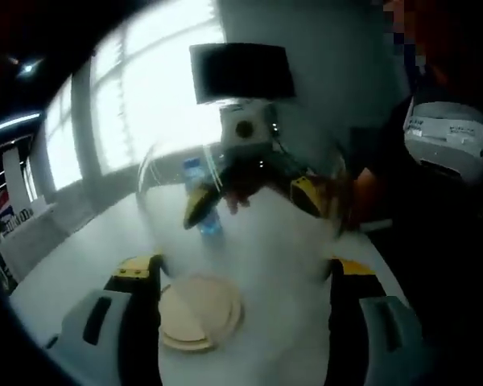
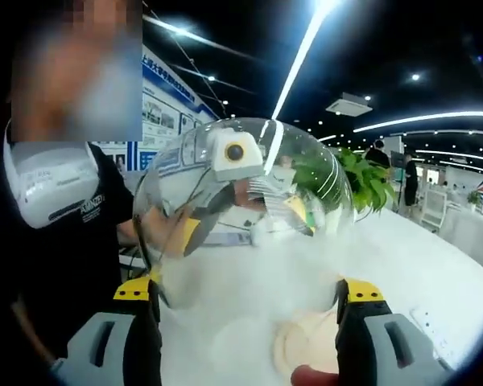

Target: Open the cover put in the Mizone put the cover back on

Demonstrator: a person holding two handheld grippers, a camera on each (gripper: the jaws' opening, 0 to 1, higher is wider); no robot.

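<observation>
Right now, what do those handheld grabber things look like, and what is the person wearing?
Each has two chunky jaws, grey with a black slot, black inner faces and yellow tips: the left gripper, the right gripper. Seen through the clear dome, each carries a pale box. The person wears a black top with small white lettering.

Both views sit close behind the clear dome cover (image 1: 241, 209), facing each other through it. We see the right gripper (image 1: 253, 189) at 12 o'clock in the left gripper view, the left gripper (image 2: 241, 205) likewise in the right. Shared: cover (image 2: 241, 217), wooden base (image 1: 200, 312), white table (image 1: 88, 249).
</observation>
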